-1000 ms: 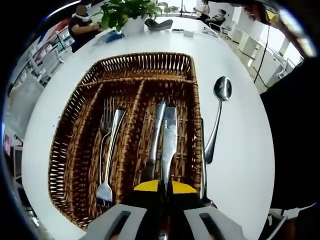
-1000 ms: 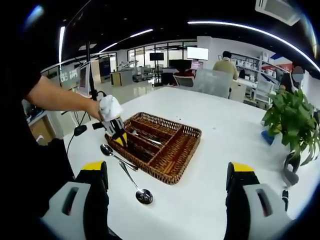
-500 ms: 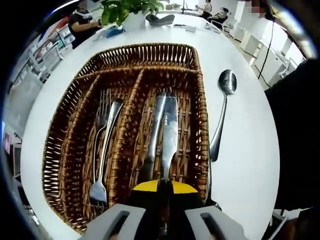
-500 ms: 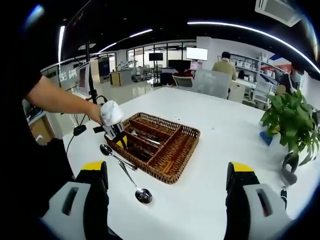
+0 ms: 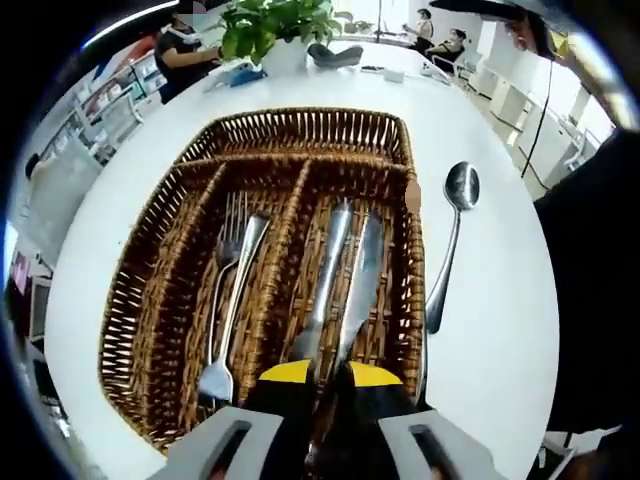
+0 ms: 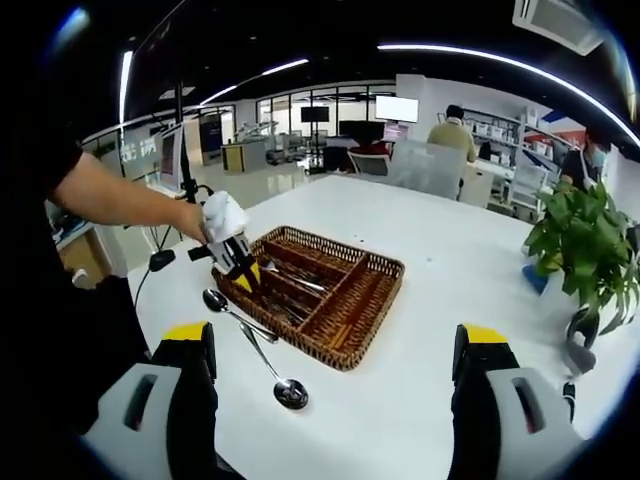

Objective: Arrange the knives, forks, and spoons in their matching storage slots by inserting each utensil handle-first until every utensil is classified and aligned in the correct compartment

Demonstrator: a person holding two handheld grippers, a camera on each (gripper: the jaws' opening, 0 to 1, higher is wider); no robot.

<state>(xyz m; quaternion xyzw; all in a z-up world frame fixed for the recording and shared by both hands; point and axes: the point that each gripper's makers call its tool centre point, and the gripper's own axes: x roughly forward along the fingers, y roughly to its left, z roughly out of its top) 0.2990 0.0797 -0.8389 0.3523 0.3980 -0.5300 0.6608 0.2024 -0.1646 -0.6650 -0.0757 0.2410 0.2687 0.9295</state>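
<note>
A brown wicker cutlery tray has long slots. Two forks lie in a middle slot. One knife rests in the slot to their right. Beside it is a second knife, with my left gripper shut on its handle end. A spoon lies on the white table just right of the tray. In the right gripper view, the left gripper sits at the tray's near-left end, with two spoons on the table beside it. My right gripper is wide open, well back from the tray.
A potted plant stands at the table's far right edge, also seen beyond the tray. People sit at desks in the background. Bare white tabletop lies between the right gripper and the tray.
The left gripper has tilted, and the held knife's blade has swung slightly to the right within its slot. The right gripper has stayed still and open.
</note>
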